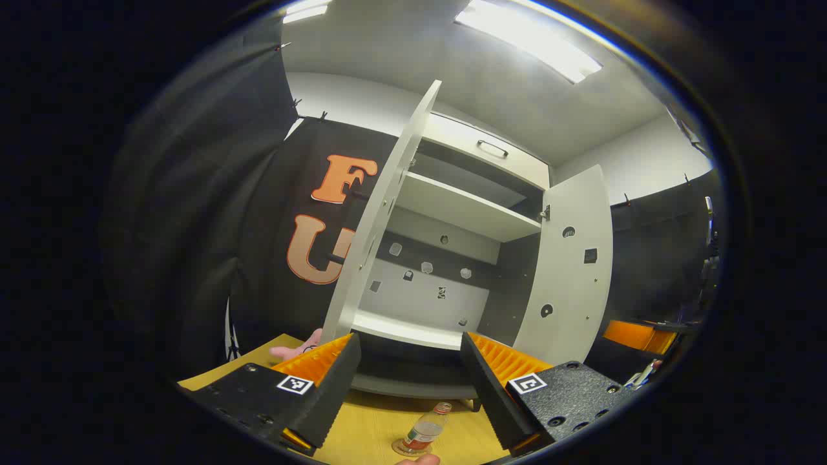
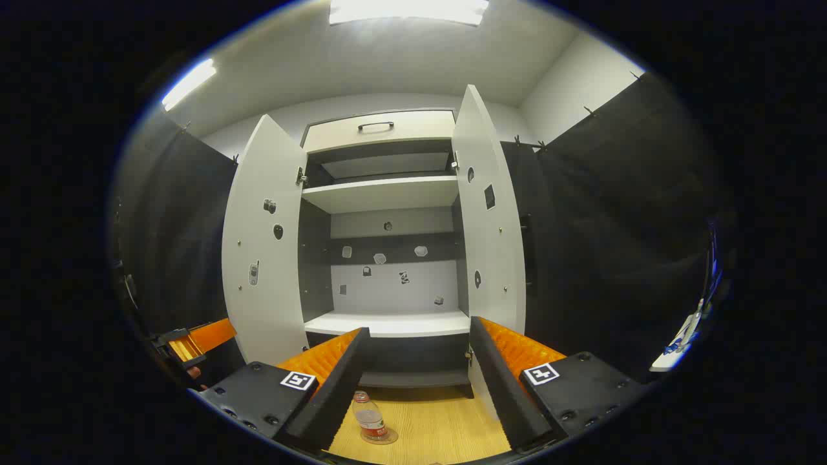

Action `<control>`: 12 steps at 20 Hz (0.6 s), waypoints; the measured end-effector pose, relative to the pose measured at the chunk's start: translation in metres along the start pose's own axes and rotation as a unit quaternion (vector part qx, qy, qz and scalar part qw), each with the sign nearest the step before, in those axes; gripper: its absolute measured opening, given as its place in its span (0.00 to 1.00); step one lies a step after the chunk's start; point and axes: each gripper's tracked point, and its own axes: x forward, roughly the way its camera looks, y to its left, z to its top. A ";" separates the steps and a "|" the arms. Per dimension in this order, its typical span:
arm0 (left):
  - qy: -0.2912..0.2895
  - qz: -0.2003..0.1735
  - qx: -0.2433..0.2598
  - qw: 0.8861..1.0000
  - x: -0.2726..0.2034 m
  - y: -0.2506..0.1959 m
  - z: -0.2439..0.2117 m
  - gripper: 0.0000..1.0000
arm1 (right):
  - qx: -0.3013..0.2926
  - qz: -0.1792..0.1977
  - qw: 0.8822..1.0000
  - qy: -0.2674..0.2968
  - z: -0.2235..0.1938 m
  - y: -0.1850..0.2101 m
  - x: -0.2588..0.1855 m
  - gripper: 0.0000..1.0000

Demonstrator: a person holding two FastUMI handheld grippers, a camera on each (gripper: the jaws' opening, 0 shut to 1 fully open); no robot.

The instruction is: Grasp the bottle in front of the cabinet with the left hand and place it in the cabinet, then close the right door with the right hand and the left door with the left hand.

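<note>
A small clear bottle (image 1: 423,433) with a red label and cap stands upright on the wooden table (image 1: 362,426), in front of the white cabinet (image 1: 452,213). Both cabinet doors are swung open: the left door (image 1: 381,219) edge-on, the right door (image 1: 572,265) facing me. My left gripper (image 1: 409,349) is open and empty, above and short of the bottle. In the right gripper view the bottle (image 2: 369,420) sits low between the fingers of my right gripper (image 2: 420,329), which is open and empty, facing the cabinet's lower shelf (image 2: 387,323). The left gripper (image 2: 200,339) shows at that view's left.
The cabinet has an upper shelf (image 2: 381,190) and a top drawer with a handle (image 2: 376,126). Small stickers dot its back wall and doors. Something pink (image 1: 294,351) peeks out by the left door's foot. The right gripper (image 1: 636,334) shows far right. Black cloth walls flank the cabinet.
</note>
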 end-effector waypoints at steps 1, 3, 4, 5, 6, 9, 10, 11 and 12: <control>0.000 0.001 0.000 1.000 -0.001 0.001 0.000 0.94 | 0.000 -0.001 1.000 0.000 0.000 -0.001 0.001 1.00; -0.001 0.002 -0.001 1.000 -0.001 0.003 0.001 0.94 | 0.001 -0.003 1.000 -0.001 0.000 -0.001 0.001 1.00; -0.001 0.003 0.000 1.000 -0.001 0.003 0.001 0.95 | 0.001 -0.002 1.000 -0.001 0.000 0.000 0.001 1.00; -0.001 0.005 0.001 1.000 -0.001 0.004 0.000 0.95 | 0.001 -0.003 1.000 -0.001 0.000 0.000 0.001 1.00; 0.000 0.005 0.002 1.000 -0.001 0.006 -0.001 0.95 | 0.000 -0.003 1.000 -0.001 0.000 0.000 0.001 1.00; 0.000 0.007 0.002 1.000 0.000 0.007 -0.001 0.94 | 0.001 -0.002 1.000 0.000 0.000 0.001 0.002 1.00; 0.001 0.007 0.003 1.000 0.000 0.007 -0.001 0.94 | 0.001 -0.002 1.000 0.000 0.000 0.001 0.002 1.00; 0.000 0.007 0.003 1.000 0.000 0.007 -0.001 0.95 | 0.002 -0.002 1.000 0.000 0.000 0.001 0.003 1.00; 0.001 0.007 0.003 1.000 0.001 0.006 -0.001 0.94 | 0.001 -0.002 1.000 0.000 0.000 0.000 0.003 1.00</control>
